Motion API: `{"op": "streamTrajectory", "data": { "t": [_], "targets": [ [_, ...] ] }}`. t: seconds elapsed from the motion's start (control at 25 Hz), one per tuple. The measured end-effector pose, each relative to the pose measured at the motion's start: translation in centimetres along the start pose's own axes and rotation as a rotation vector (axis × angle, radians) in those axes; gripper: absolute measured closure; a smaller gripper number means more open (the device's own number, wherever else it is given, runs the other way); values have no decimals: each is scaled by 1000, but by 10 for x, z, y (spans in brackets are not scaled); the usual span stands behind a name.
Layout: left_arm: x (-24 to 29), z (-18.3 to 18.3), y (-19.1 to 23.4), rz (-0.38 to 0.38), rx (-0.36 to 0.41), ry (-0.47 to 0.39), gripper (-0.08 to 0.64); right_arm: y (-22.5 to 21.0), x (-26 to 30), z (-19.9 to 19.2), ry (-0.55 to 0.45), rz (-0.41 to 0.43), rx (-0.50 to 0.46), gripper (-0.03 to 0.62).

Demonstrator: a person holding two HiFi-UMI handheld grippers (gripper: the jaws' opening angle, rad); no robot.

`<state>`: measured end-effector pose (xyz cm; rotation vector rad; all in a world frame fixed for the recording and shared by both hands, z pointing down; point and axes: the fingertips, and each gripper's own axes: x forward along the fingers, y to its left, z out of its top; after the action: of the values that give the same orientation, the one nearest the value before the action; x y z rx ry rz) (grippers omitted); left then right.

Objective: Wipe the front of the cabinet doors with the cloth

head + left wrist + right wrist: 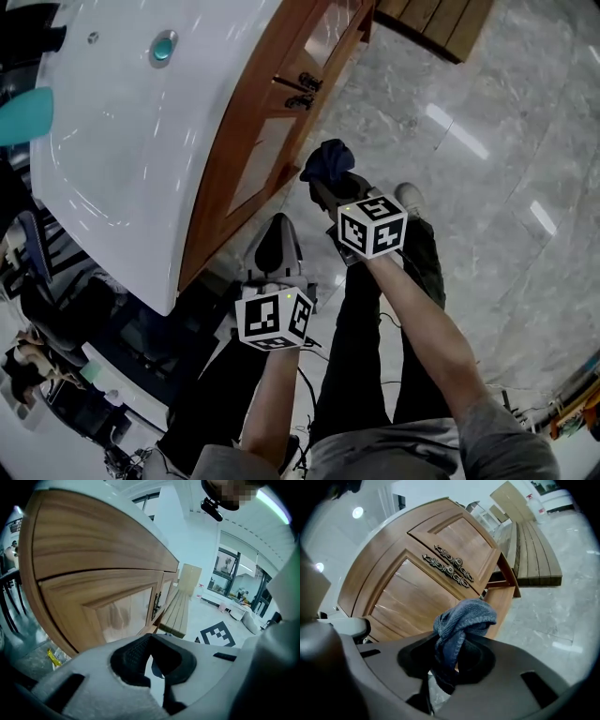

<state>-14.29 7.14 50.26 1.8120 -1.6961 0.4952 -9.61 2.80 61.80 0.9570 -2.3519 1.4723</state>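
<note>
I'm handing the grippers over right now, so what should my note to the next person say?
Right gripper: shut on the blue cloth, which is bunched up.
Left gripper: shut, empty.
The cloth faces the wooden cabinet doors but is not touching them.
Done: cloth is in hand; no wiped area can be made out.
Left: wipe the door fronts.
</note>
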Motion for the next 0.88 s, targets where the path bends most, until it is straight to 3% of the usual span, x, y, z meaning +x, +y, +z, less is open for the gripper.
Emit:
{"op": "streamTrajectory", "data": {
  "t": [0.44, 0.88],
  "targets": [
    [-30, 20, -29, 18, -10, -37, 553, 31, -51, 25, -38, 58, -38, 503],
    [-54, 68, -42, 51, -16, -110, 553, 90, -76, 92, -136, 175, -95, 503]
  ]
}}
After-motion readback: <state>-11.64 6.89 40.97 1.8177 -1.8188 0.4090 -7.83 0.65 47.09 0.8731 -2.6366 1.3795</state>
